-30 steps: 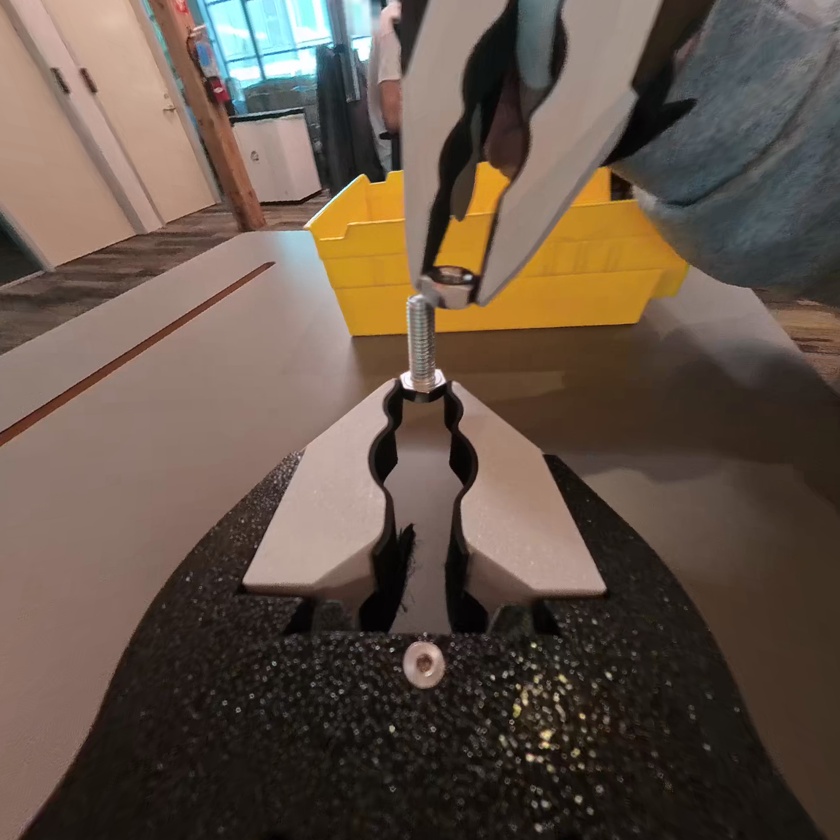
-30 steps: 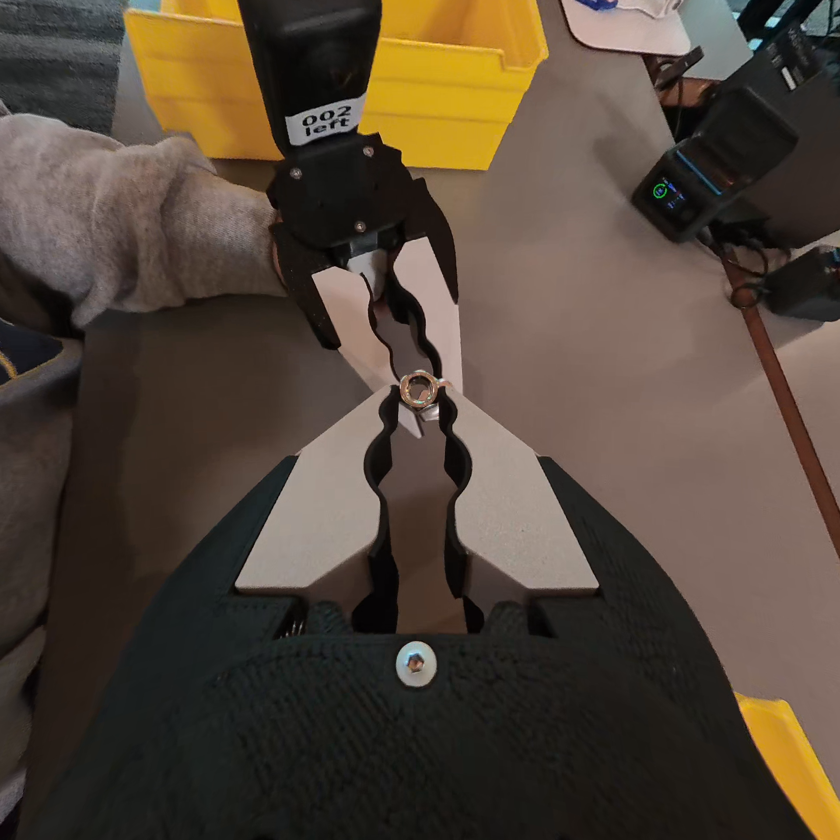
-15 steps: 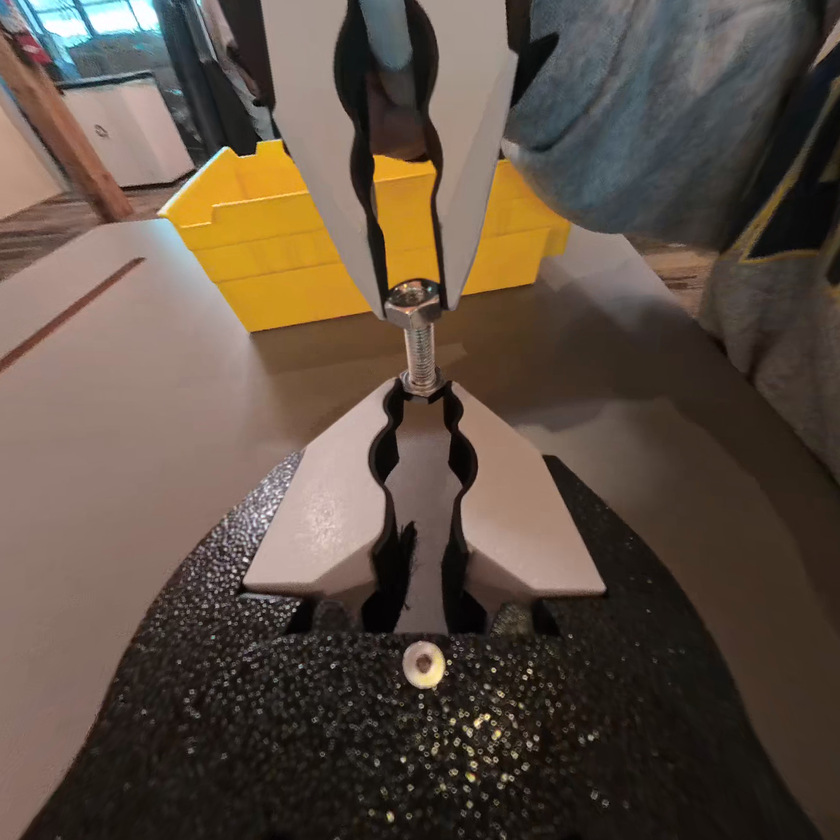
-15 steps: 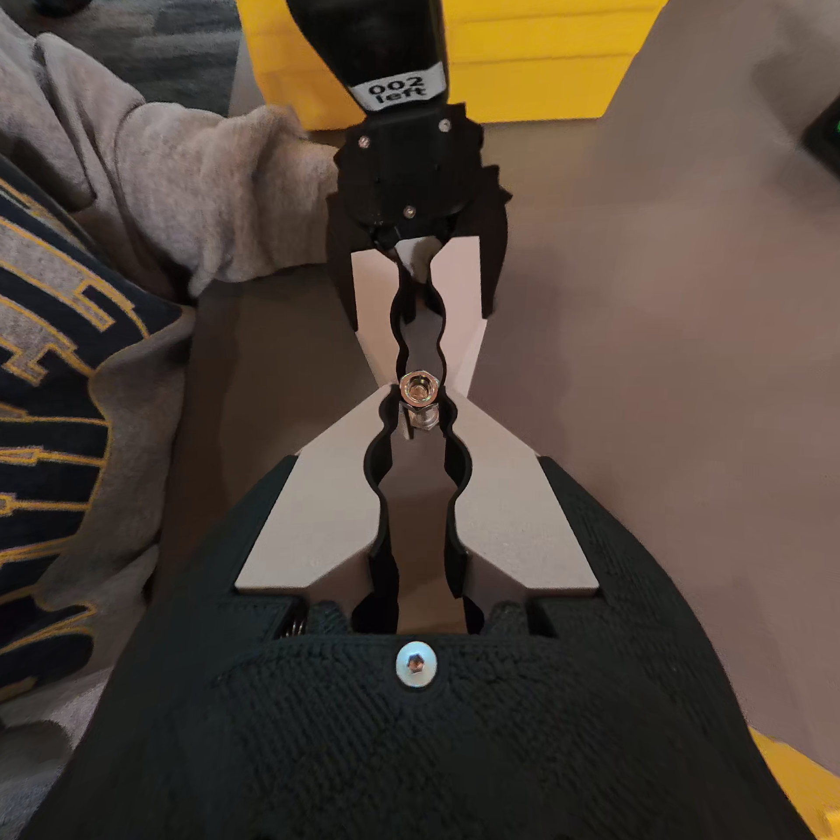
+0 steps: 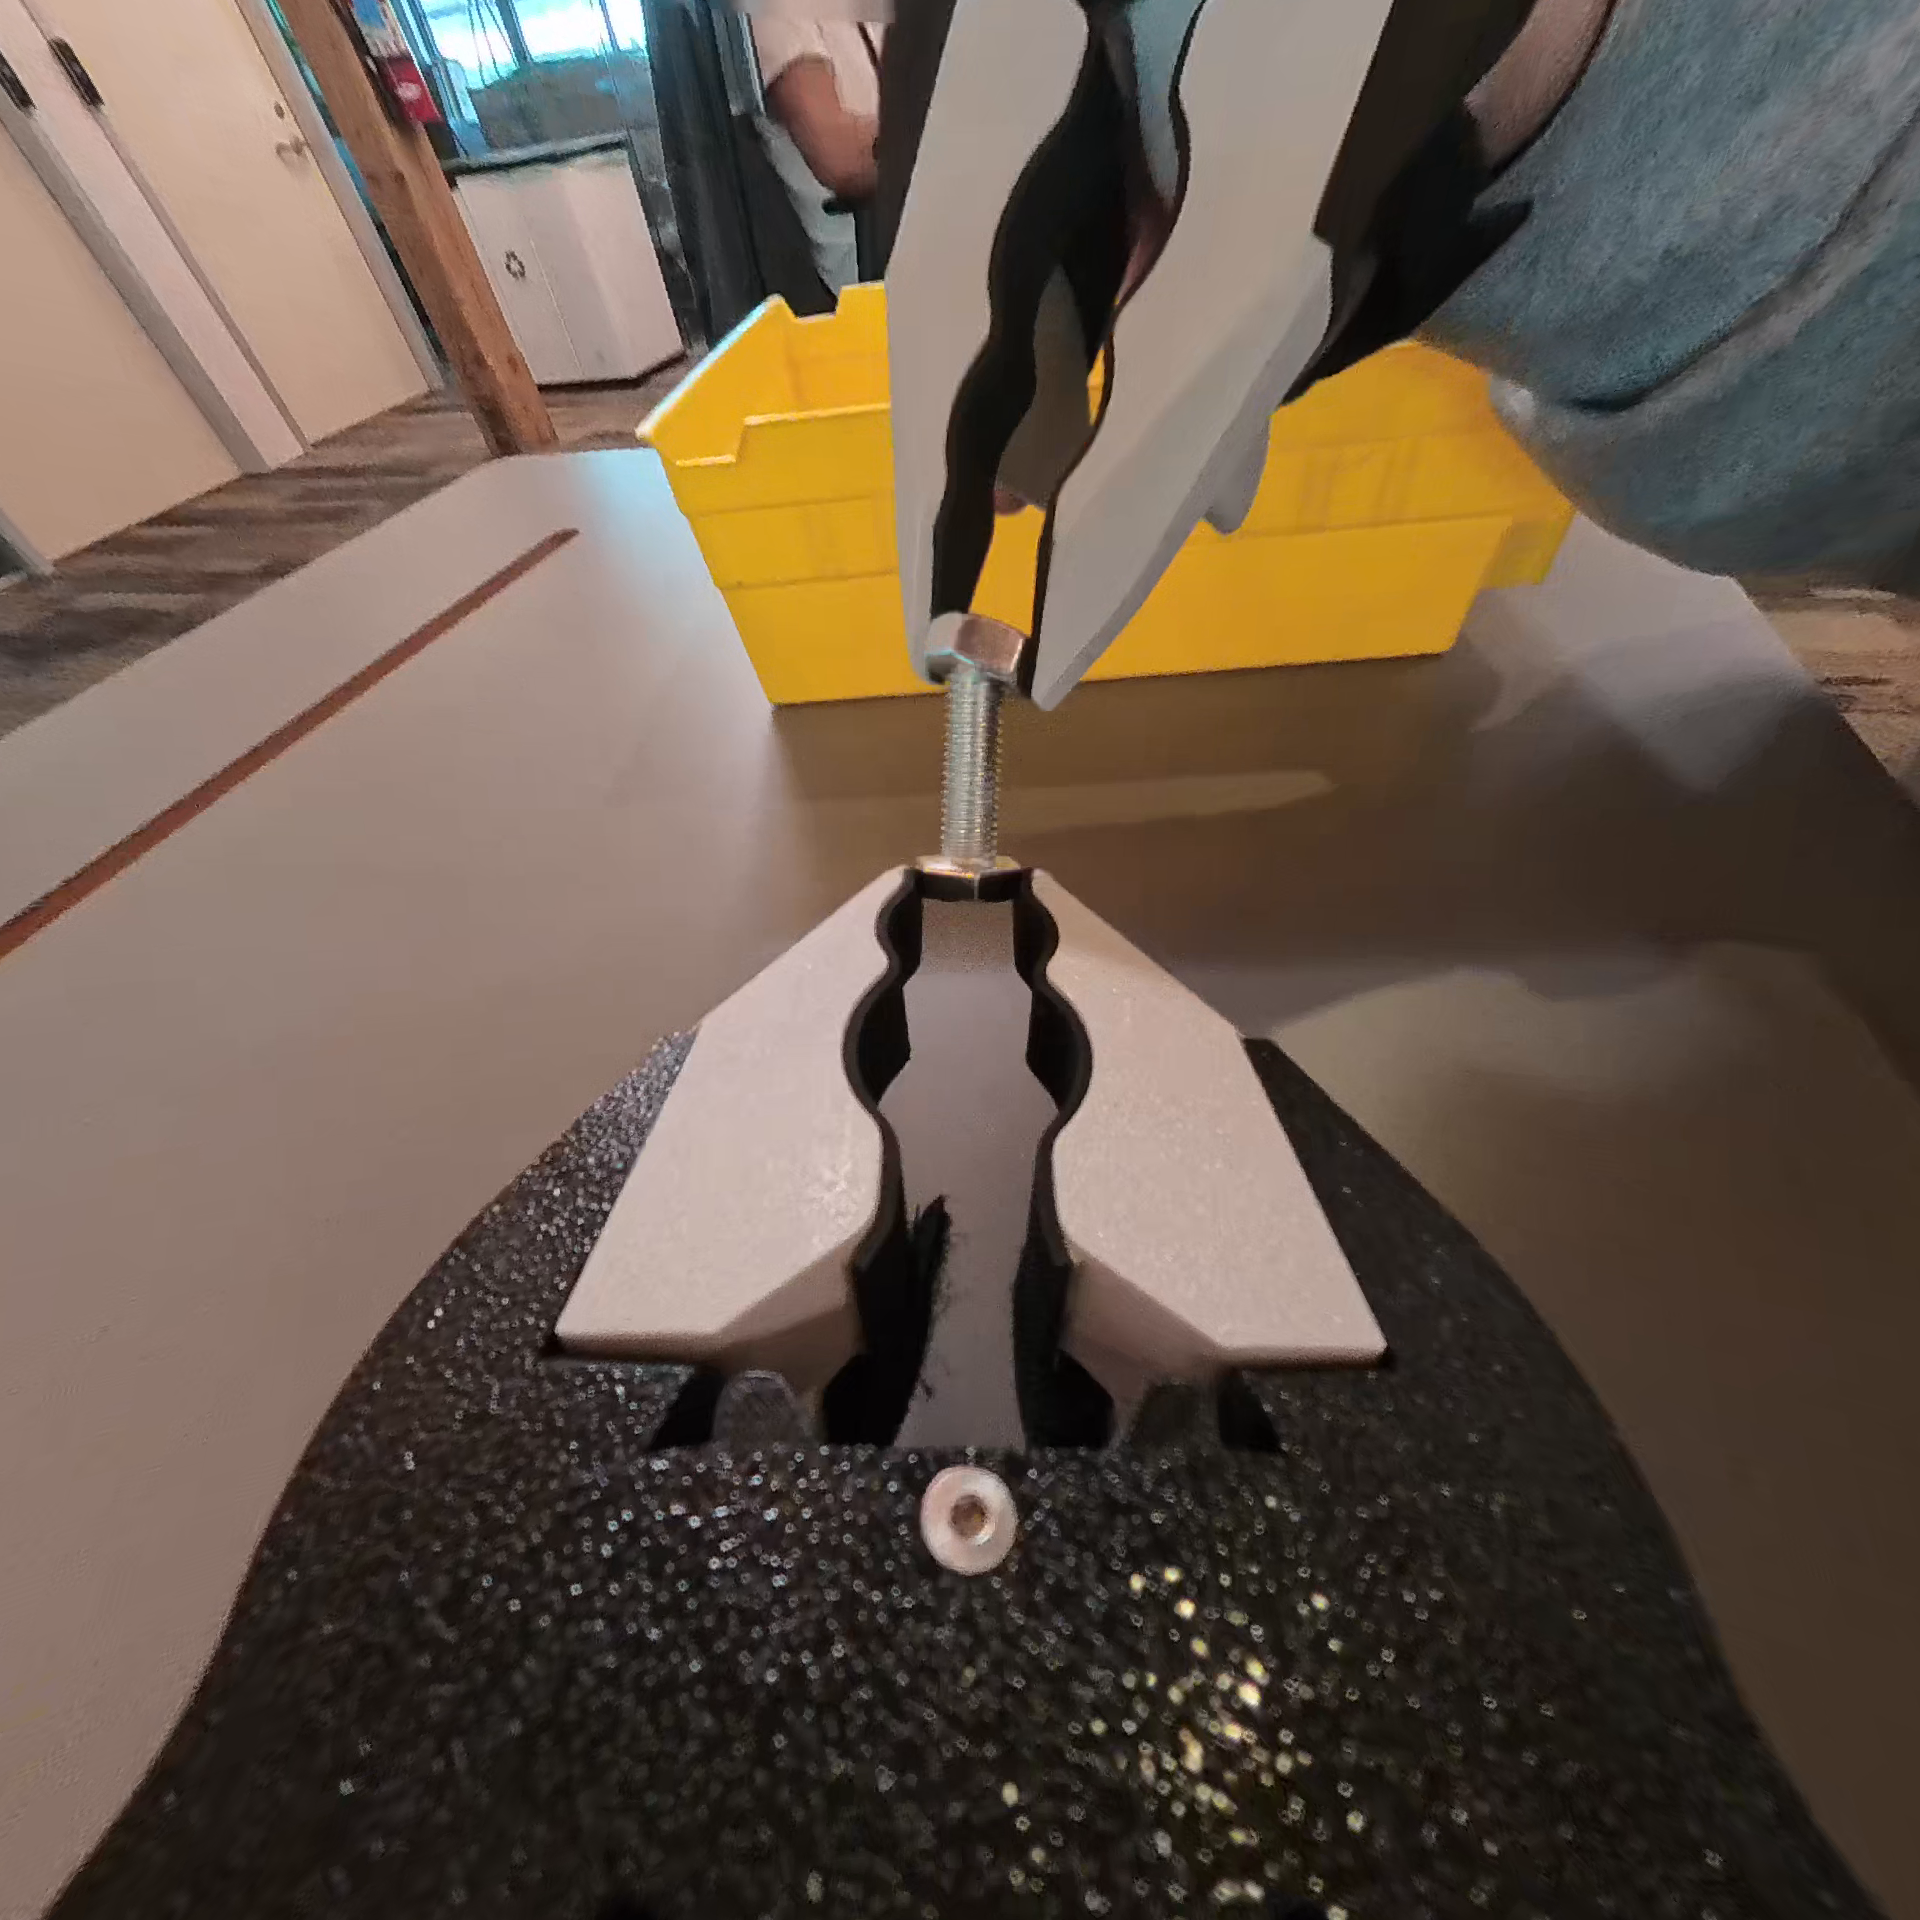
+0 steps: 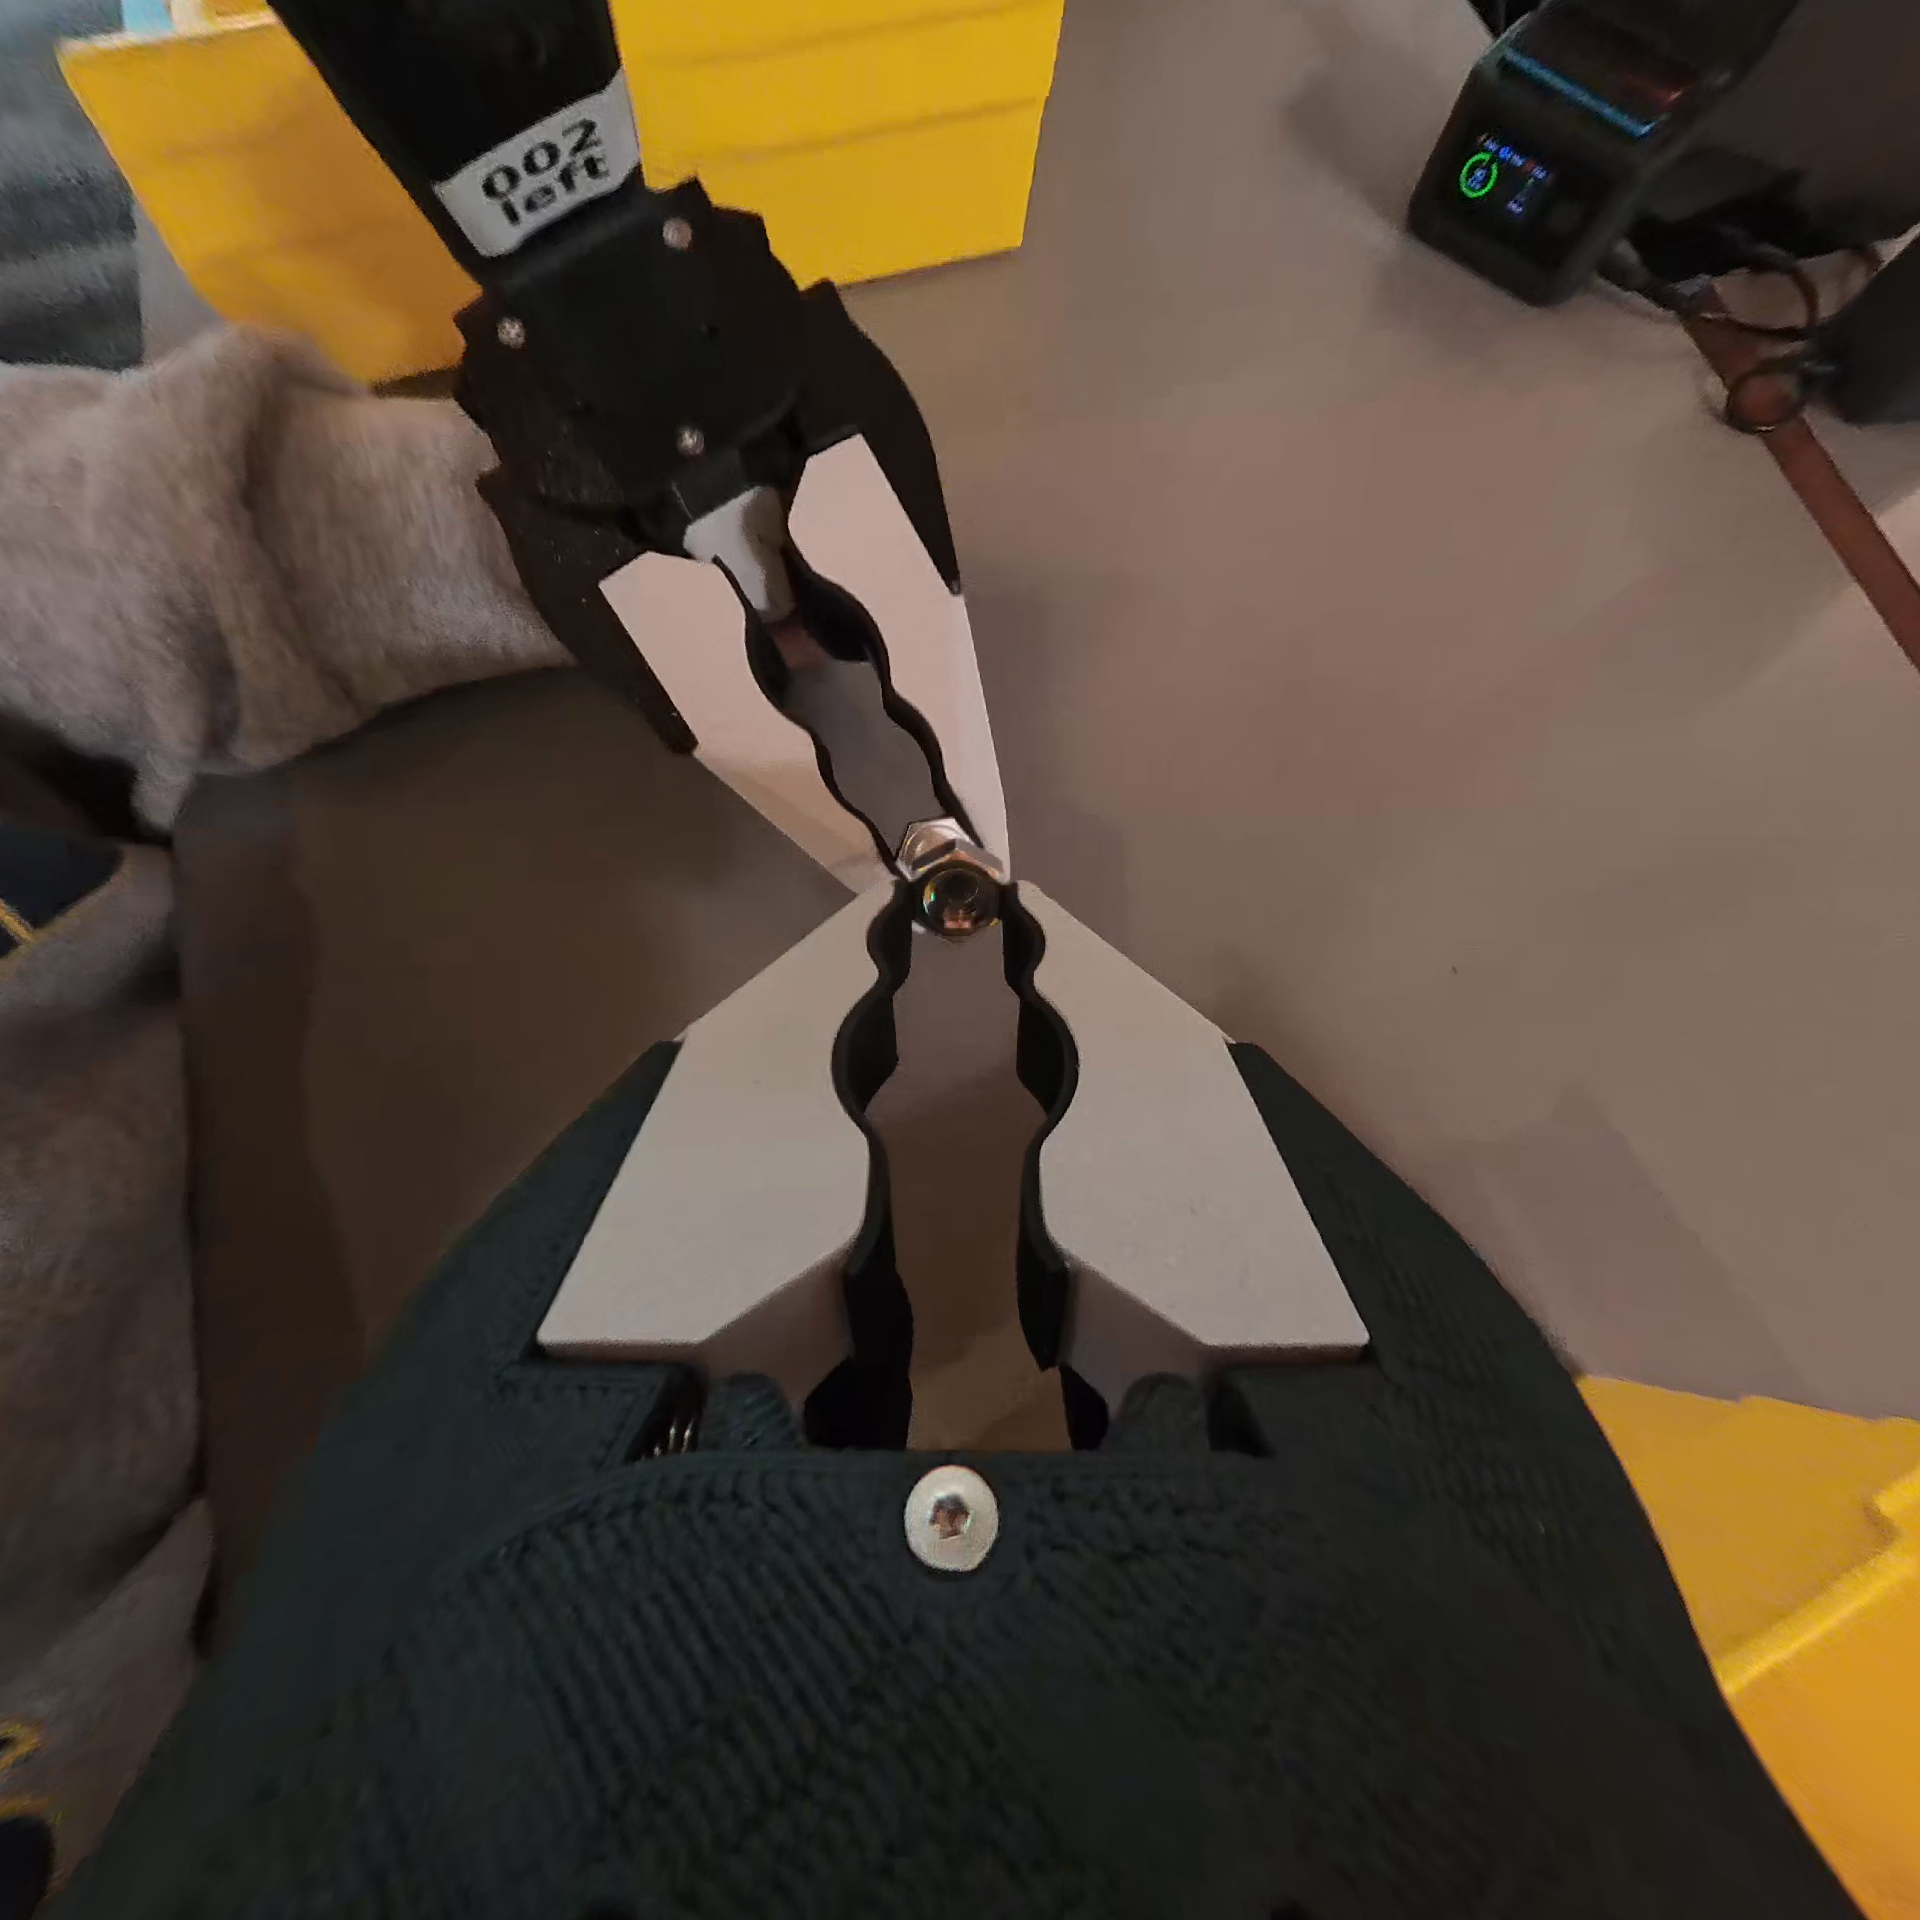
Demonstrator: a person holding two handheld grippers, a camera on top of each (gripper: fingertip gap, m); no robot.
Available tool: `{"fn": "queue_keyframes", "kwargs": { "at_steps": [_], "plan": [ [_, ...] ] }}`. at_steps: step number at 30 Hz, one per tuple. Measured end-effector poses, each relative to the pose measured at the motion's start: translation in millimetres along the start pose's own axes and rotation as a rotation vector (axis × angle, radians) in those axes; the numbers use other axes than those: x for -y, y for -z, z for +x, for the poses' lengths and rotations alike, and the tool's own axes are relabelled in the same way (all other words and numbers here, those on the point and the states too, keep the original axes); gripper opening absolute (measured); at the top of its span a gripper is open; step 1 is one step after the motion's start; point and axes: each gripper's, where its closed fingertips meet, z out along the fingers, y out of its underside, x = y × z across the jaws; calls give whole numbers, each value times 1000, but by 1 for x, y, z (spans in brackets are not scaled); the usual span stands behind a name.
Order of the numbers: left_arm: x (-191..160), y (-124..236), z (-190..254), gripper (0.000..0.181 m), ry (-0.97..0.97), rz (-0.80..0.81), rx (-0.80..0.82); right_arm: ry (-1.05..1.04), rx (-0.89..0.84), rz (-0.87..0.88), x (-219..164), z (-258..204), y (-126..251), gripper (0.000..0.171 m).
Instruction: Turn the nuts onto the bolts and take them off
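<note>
A silver bolt [image 5: 970,774] stands upright above the grey table [image 5: 364,987]. My left gripper [image 5: 966,888] is shut on the bolt's hex head [image 5: 966,881] at its lower end. My right gripper [image 5: 982,665] comes down from above and is shut on a silver nut [image 5: 975,655] at the top of the threads. In the right wrist view my right gripper [image 6: 954,906] holds the nut [image 6: 956,902] end-on. There the left gripper [image 6: 940,844] reaches in from the upper left with the bolt head [image 6: 928,840] between its tips.
A yellow bin [image 5: 1299,540] stands behind the bolt, also in the right wrist view [image 6: 831,135]. Another yellow bin [image 6: 1766,1538] lies at the lower right. A black device with a lit screen [image 6: 1527,187] and cables sit at the far right. A grey sleeve [image 6: 208,540] is on the left. The tips of both grippers are at nearly the same place.
My right gripper has twisted around the bolt's axis with the nut, from straight above half a second ago to tilted now. The left gripper keeps its hold on the bolt head.
</note>
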Motion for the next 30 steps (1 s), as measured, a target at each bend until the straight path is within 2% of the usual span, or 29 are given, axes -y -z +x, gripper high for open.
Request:
{"fn": "queue_keyframes", "kwargs": {
  "at_steps": [4,10,15,22,25,30],
  "plan": [
    [9,-2,5,15,-32,57,-7,37,27,-35,6,-7,7,16],
    [12,-10,26,16,-16,59,-126,304,117,-392,-8,-20,19,16],
    [9,-12,28,16,-17,43,-139,670,224,-576,-9,-21,17,16],
    [11,-11,29,16,16,53,-158,1031,369,-685,-8,-20,18,16],
    [10,-12,26,16,3,45,-129,924,375,-774,-10,-18,18,16],
    [18,-6,7,15,47,107,-28,391,248,-804,8,-7,12,16]
  ]
}}
